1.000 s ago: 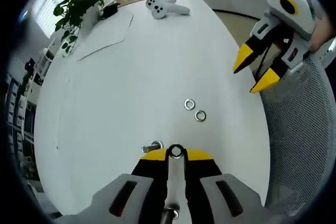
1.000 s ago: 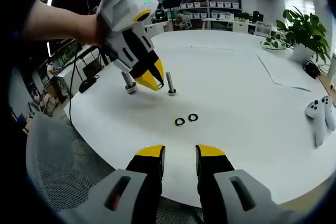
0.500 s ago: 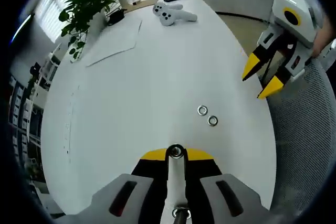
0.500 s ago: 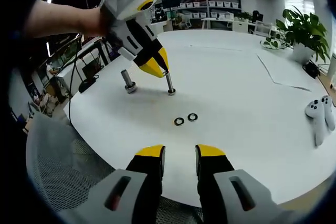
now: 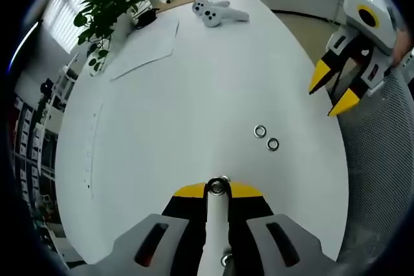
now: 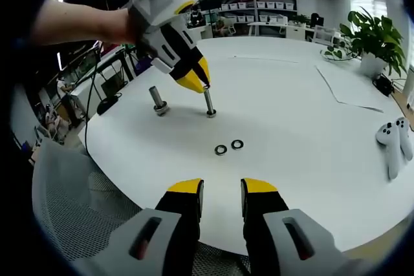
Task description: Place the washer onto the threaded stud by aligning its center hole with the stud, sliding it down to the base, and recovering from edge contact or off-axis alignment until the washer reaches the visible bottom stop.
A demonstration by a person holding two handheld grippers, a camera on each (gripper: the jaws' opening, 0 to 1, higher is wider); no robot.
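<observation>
Near the table's (image 6: 310, 179) front-left edge, the left gripper (image 6: 194, 83) is clamped on the top of an upright threaded stud (image 6: 209, 103), a second stud (image 6: 157, 101) standing just beside it. Two washers (image 6: 229, 147) lie flat side by side, closer to the front edge. Off that edge, the right gripper (image 6: 222, 193) hovers with jaws narrowly parted, holding nothing.
</observation>
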